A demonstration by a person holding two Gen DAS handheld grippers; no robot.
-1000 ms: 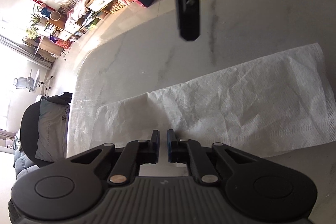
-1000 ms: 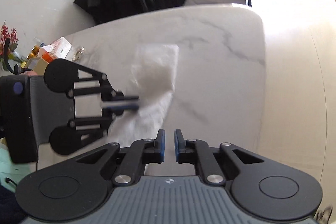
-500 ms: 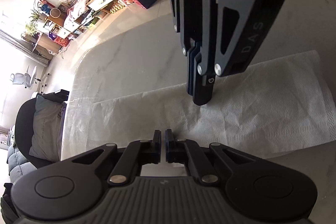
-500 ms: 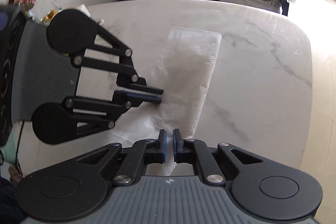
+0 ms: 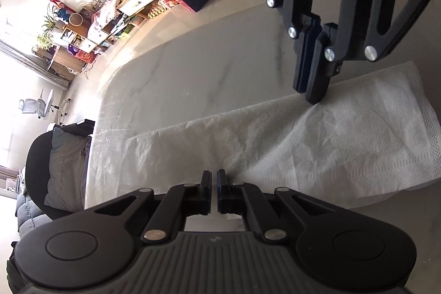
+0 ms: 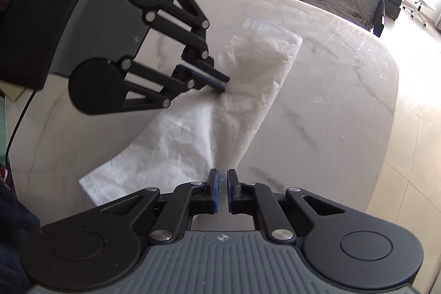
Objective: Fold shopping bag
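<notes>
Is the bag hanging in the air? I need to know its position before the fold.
No, the white bag lies flat on the marble table.

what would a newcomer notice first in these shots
A long white shopping bag, folded into a narrow crumpled strip, lies across the pale marble table. Two black claws meet over it: the left claw shut at one long edge, the right claw nearly shut with its tips at the opposite edge.

Marble table [image 5: 209, 68], white shopping bag [image 5: 317, 145] flat
</notes>
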